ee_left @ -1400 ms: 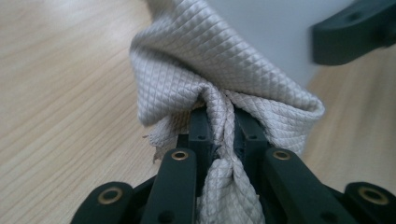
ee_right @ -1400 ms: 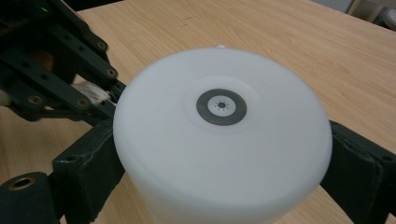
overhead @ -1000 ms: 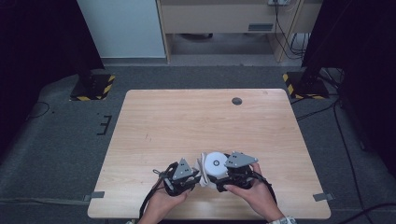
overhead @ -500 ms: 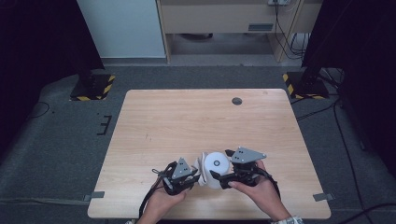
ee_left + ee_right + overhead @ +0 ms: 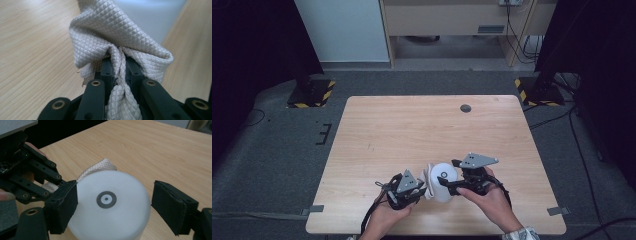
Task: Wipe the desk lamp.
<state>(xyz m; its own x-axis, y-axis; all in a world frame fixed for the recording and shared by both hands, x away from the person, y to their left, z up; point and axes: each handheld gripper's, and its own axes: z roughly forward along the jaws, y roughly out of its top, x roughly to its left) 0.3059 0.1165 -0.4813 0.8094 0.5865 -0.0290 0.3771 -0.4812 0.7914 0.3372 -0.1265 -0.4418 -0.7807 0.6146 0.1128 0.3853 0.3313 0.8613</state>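
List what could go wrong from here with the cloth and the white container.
1. The right claw has been closing around the white container, but one pad stands apart from it, so it could roll or slip when wiped.
2. The left claw pinches only a bunched fold of the quilted cloth; it might pull free.
3. The work sits near the table's front edge, so a slipped container might fall off.

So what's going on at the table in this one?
A person works at a wooden table with a gripper in each hand. The left gripper is clamped shut on a bunched quilted cloth pressed against a white container. The right gripper straddles that container's flat end; its jaws have just been closing, one pad at the rim, the other pad apart from it.
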